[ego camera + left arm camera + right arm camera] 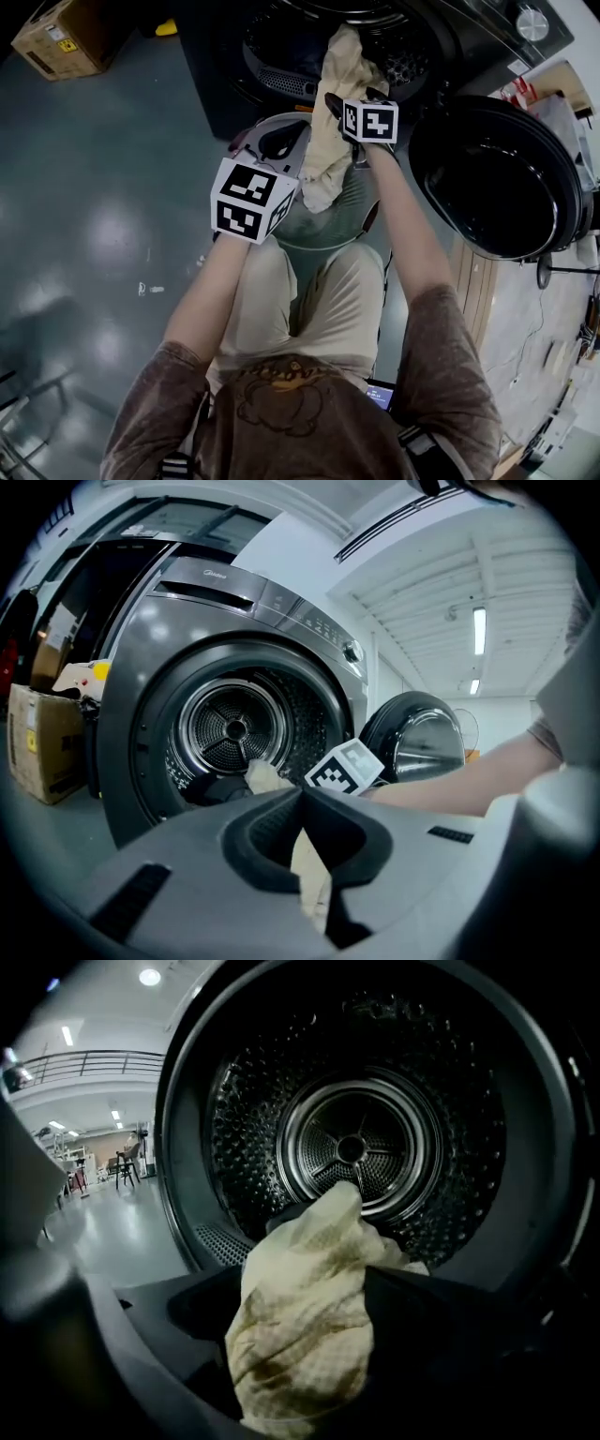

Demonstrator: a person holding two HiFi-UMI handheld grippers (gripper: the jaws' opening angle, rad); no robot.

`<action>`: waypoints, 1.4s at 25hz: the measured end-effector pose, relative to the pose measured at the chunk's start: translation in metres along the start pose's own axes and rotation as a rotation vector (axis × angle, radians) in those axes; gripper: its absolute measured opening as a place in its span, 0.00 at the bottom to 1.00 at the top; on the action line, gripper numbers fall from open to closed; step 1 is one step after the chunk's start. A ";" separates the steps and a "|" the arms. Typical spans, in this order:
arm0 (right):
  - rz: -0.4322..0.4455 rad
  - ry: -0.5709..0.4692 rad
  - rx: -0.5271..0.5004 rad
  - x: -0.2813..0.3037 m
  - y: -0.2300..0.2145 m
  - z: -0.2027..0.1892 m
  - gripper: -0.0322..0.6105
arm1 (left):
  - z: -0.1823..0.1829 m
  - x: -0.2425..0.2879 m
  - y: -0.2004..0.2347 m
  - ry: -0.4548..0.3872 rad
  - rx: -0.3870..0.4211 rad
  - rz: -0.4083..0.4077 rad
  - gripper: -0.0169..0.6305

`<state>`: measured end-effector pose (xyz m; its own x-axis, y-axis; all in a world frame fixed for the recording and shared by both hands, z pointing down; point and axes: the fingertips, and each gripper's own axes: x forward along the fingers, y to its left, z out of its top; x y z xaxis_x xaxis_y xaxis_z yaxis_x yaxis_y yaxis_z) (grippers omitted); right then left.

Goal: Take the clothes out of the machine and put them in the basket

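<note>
Looking down, head view: glossy grey floor [103, 197], cardboard box [64, 37], machine [208, 89] with door [497, 178] swung wide, cream cloth [333, 122] trailing from drum [291, 42] toward basket [323, 225]. Left gripper view: left gripper [302, 797] pinches the cloth. Right gripper view: right gripper [314, 1321] spread, cloth between its jaws

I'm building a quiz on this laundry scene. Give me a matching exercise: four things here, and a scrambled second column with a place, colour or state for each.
Things:
1. cloth
2. door
3. box
4. left gripper

Descriptions:
a. brown
b. shut on the cloth
c. swung open
d. cream, hanging out of the drum

Pairs: 1-d, 2-c, 3-a, 4-b
</note>
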<state>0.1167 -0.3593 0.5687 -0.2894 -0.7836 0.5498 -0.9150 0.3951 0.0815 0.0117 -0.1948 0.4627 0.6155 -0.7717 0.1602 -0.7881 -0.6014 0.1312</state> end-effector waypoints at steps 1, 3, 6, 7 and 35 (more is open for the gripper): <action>-0.009 0.023 0.014 0.006 -0.004 -0.003 0.69 | -0.001 0.000 0.001 0.002 -0.003 0.001 0.04; -0.025 0.053 0.036 0.015 -0.010 -0.011 0.69 | -0.002 0.001 0.002 0.005 -0.007 0.001 0.04; -0.049 0.077 0.039 0.024 -0.019 -0.018 0.68 | -0.003 0.001 0.002 0.007 -0.004 -0.005 0.04; -0.058 0.082 0.033 0.026 -0.020 -0.019 0.68 | -0.003 0.002 0.002 0.008 -0.003 -0.006 0.04; 0.178 -0.039 -0.054 -0.137 0.065 -0.065 0.15 | -0.003 0.004 -0.007 0.008 0.001 -0.016 0.04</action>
<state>0.1153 -0.1952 0.5525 -0.4574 -0.7165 0.5266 -0.8321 0.5538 0.0307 0.0199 -0.1926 0.4651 0.6280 -0.7603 0.1663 -0.7782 -0.6137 0.1331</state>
